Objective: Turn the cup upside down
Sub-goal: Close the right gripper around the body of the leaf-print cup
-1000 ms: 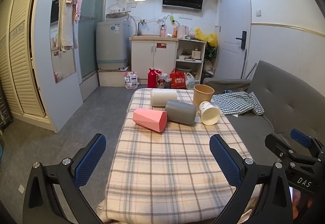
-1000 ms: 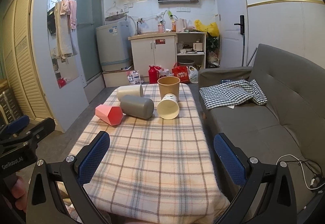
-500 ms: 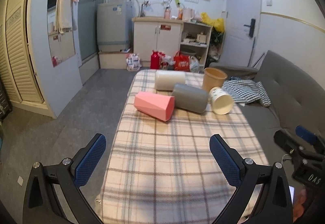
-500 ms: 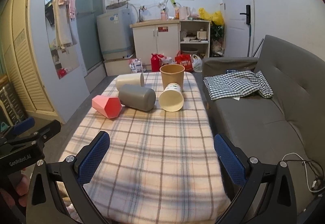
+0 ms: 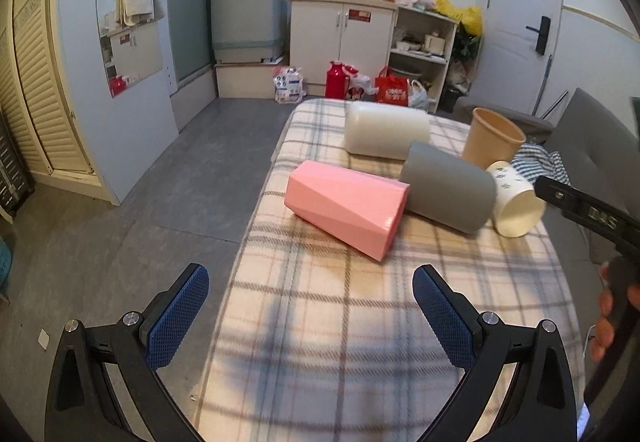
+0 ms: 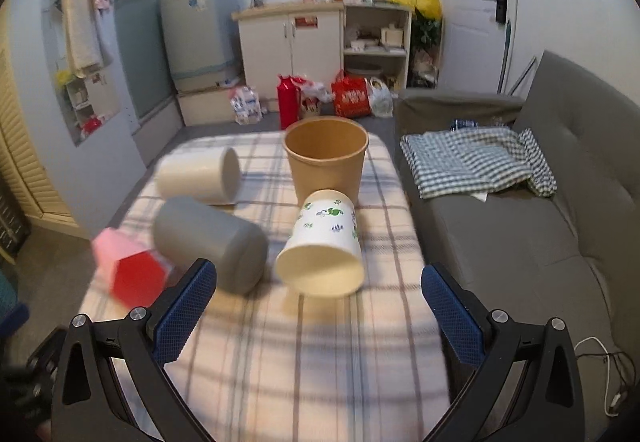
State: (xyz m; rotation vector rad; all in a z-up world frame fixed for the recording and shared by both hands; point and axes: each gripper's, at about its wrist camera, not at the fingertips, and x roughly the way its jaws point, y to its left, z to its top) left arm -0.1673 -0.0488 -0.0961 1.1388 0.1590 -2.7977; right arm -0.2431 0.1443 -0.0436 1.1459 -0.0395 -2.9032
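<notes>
Two hand-held grippers hover over a plaid-covered table [image 5: 360,342], both with blue-padded jaws spread wide and holding nothing. The left gripper [image 5: 310,318] sits above the near left part of the cloth, its left finger hanging past the table edge over grey floor. The right gripper [image 6: 318,312] points down the table, its left pad just in front of the grey cup [image 6: 210,242] and the white paper cup [image 6: 322,246] lying between its fingers a little ahead.

Five cups crowd the far half of the table. The pink faceted cup [image 5: 346,207] lies on its side nearest the left gripper, its wide end touching the grey cup, which also lies on its side. Behind them a cream cup [image 5: 384,133] lies on its side near the far edge. The white paper cup, printed with small leaves, lies tipped with its open mouth toward the right gripper, and its base appears to rest against the brown paper cup [image 6: 326,157], the only one standing upright; motion blur makes the contact hard to confirm.

Right of the table, a checked cloth [image 6: 480,159] lies crumpled on a grey sofa [image 6: 540,242].
</notes>
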